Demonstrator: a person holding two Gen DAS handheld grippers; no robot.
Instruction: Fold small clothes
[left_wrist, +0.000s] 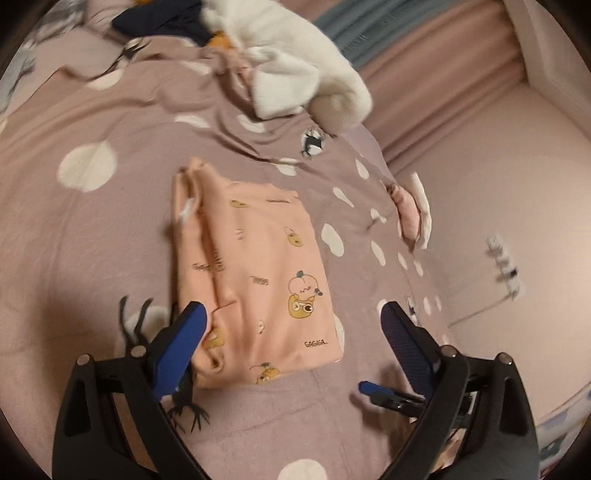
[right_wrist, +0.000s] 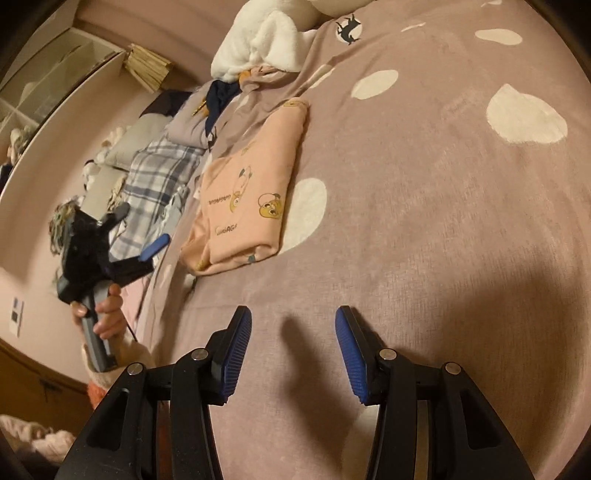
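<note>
The folded shirt (left_wrist: 255, 280) (peach, printed with little bears) lies flat on the bedspread (left_wrist: 92, 236), a neat rectangle with its folded edges stacked along one long side. Every place below is given from that shirt.

The left gripper (left_wrist: 295, 321) hangs over the shirt's near short edge, jaws spread wide to either side of it. One pad (left_wrist: 184, 343) overlaps the corner in the picture; whether it touches cannot be told. Nothing is gripped. From the right wrist view this gripper (right_wrist: 147, 232) sits beside the shirt, off the bed's edge, held by a hand (right_wrist: 107, 314).

The right gripper (right_wrist: 293, 350) is near the shirt's short edge, over bare bedspread, jaws partly open and empty.

Beyond the shirt's far edge lies a white fleece (left_wrist: 295, 74) and dark clothes (left_wrist: 162, 22). Plaid cloth (right_wrist: 155, 181) lies along one long side; the other long side is open bedspread.
</note>
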